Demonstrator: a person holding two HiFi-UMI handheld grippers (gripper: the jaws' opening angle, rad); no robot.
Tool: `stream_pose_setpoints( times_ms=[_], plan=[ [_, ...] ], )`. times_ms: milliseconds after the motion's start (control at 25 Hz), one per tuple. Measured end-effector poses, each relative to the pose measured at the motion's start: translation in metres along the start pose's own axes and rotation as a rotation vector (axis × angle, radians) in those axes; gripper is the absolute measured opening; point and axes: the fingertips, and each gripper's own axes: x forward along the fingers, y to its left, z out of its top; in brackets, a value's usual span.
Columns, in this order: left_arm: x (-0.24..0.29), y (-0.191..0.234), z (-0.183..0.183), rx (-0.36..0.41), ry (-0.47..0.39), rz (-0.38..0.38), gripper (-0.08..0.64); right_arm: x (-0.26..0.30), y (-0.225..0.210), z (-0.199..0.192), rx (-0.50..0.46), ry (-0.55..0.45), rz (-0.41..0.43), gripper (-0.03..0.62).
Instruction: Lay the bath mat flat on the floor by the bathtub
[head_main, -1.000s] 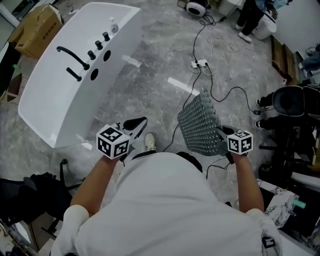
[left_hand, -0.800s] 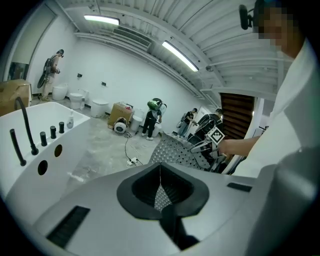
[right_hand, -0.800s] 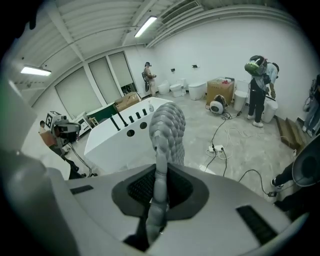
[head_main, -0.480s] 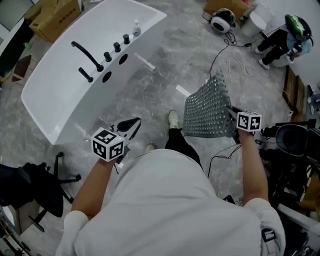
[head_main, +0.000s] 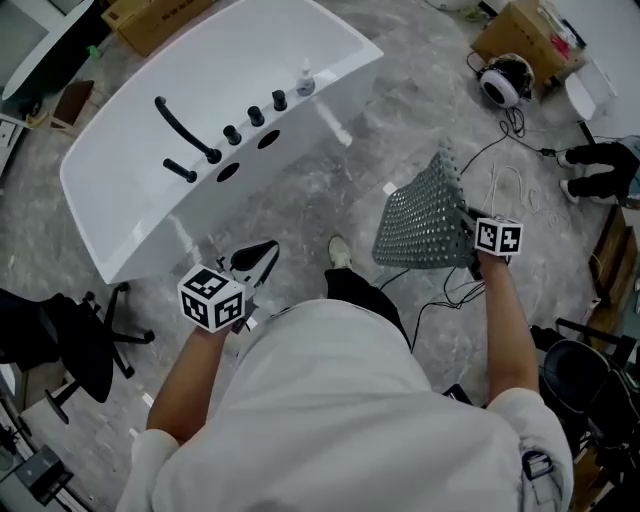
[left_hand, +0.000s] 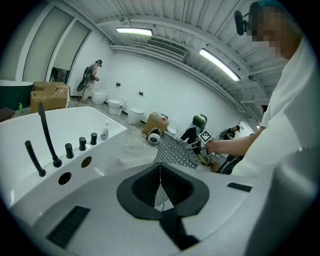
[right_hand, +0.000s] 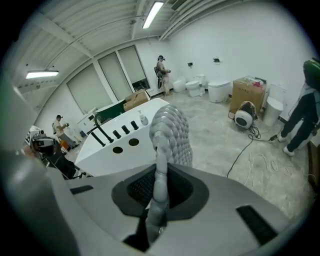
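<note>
The grey studded bath mat (head_main: 424, 220) hangs in the air right of the white bathtub (head_main: 120, 175), and my right gripper (head_main: 468, 243) is shut on its near edge. In the right gripper view the mat (right_hand: 172, 132) rises from between the jaws of the right gripper (right_hand: 159, 185), with the bathtub (right_hand: 150, 112) beyond it. My left gripper (head_main: 253, 264) hovers by the tub's near side, shut with nothing in it. In the left gripper view the left gripper (left_hand: 160, 172) shows its jaws pressed together, and the mat (left_hand: 175, 150) and the bathtub (left_hand: 20, 135) lie ahead.
A black faucet (head_main: 185, 130) and knobs sit on the tub's rim. Cables (head_main: 505, 190) trail over the marbled floor on the right. Headphones (head_main: 507, 80) and a cardboard box (head_main: 530, 35) lie far right, and a black chair (head_main: 70, 340) stands at the left. My shoe (head_main: 340, 250) is between the tub and the mat.
The view has swung and drawn nearer the tub. My right gripper keeps hold of the mat and has carried it along. The left gripper stays shut beside the tub.
</note>
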Motion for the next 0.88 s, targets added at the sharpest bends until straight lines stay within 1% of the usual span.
stream_pose_setpoints(
  times_ms=[160, 280, 400, 560, 720, 800, 880],
  plan=[
    [0.042, 0.006, 0.036, -0.026, -0.017, 0.041, 0.018, 0.046, -0.050, 0.055, -0.054, 0.027, 0.016, 0.048],
    [0.067, 0.011, 0.053, -0.038, -0.013, 0.064, 0.018, 0.080, -0.075, 0.102, -0.111, 0.037, 0.020, 0.048],
    [0.084, 0.018, 0.060, -0.066, -0.009, 0.094, 0.018, 0.122, -0.097, 0.142, -0.181, 0.053, 0.020, 0.048],
    [0.101, 0.031, 0.060, -0.116, 0.000, 0.123, 0.018, 0.180, -0.113, 0.191, -0.285, 0.060, -0.003, 0.048],
    [0.113, 0.045, 0.048, -0.170, 0.014, 0.134, 0.018, 0.247, -0.116, 0.214, -0.367, 0.071, -0.040, 0.048],
    [0.118, 0.054, 0.038, -0.205, 0.016, 0.139, 0.018, 0.283, -0.112, 0.214, -0.405, 0.079, -0.056, 0.048],
    [0.123, 0.063, 0.026, -0.251, 0.014, 0.144, 0.018, 0.323, -0.106, 0.202, -0.439, 0.102, -0.062, 0.048]
  ],
)
